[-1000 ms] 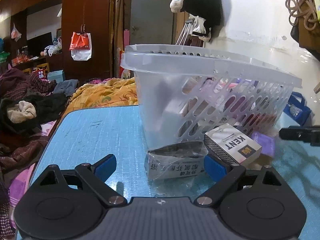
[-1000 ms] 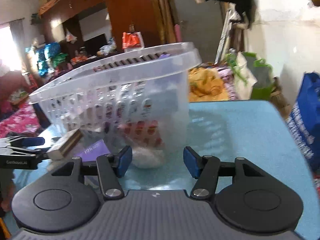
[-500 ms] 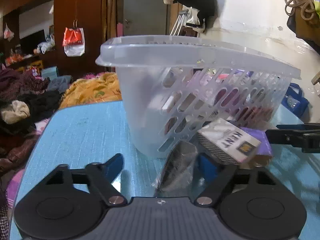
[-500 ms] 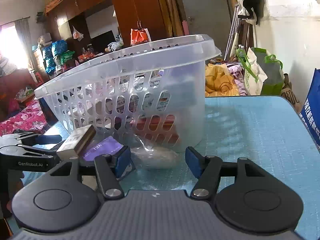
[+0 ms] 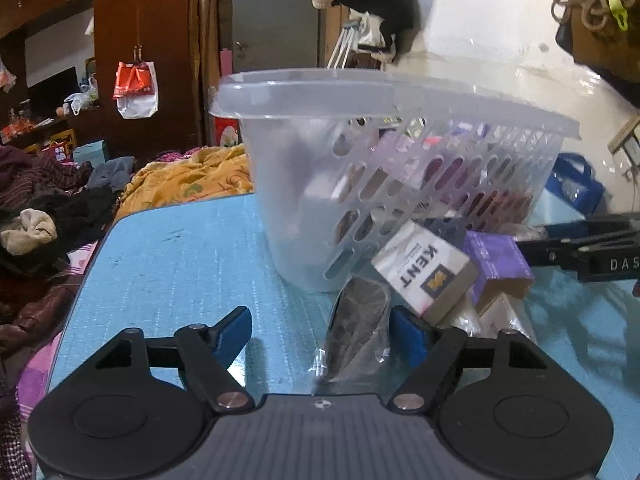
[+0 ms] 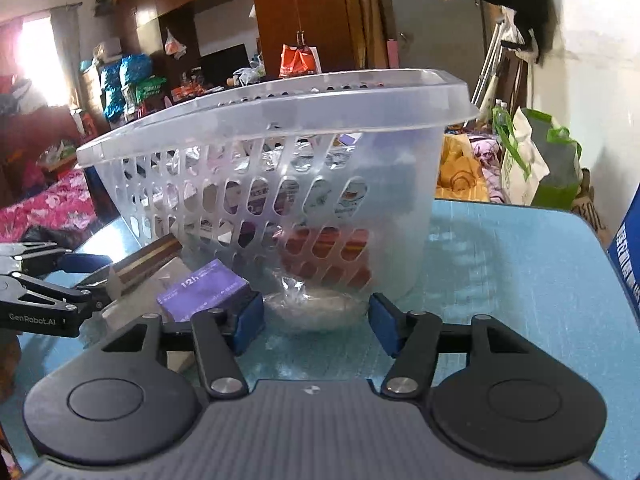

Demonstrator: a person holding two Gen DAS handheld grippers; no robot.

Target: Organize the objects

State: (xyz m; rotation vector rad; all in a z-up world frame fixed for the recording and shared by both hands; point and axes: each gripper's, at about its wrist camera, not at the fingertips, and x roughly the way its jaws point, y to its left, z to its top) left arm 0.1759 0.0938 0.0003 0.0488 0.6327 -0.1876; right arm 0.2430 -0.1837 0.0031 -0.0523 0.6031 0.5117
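Observation:
A clear slotted basket [image 5: 400, 96] [image 6: 280, 120] holding several packets stands on the blue table. My left gripper [image 5: 322, 334] is open. A clear packet with dark contents [image 5: 360, 328] stands on edge against its right pad, far from the left pad. Just beyond lie a white KENT box [image 5: 424, 268] [image 6: 148, 256] and a purple box [image 5: 496, 264] [image 6: 204, 292]. My right gripper [image 6: 316, 320] has its jaws closing around a clear bag of white stuff [image 6: 316, 308] at the basket's foot. Its pads stand close to the bag's ends, and the purple box touches its left finger.
The blue table [image 5: 180, 264] ends at the left over piles of clothes [image 5: 48, 216]. A blue bag [image 5: 576, 188] stands beyond the basket. In the right wrist view a green and white bag [image 6: 536, 160] stands past the table's far edge.
The dark packet, which lay flat with its label showing, now stands on edge by the left gripper's right pad. The left jaws narrowed. The right gripper stayed around the white bag.

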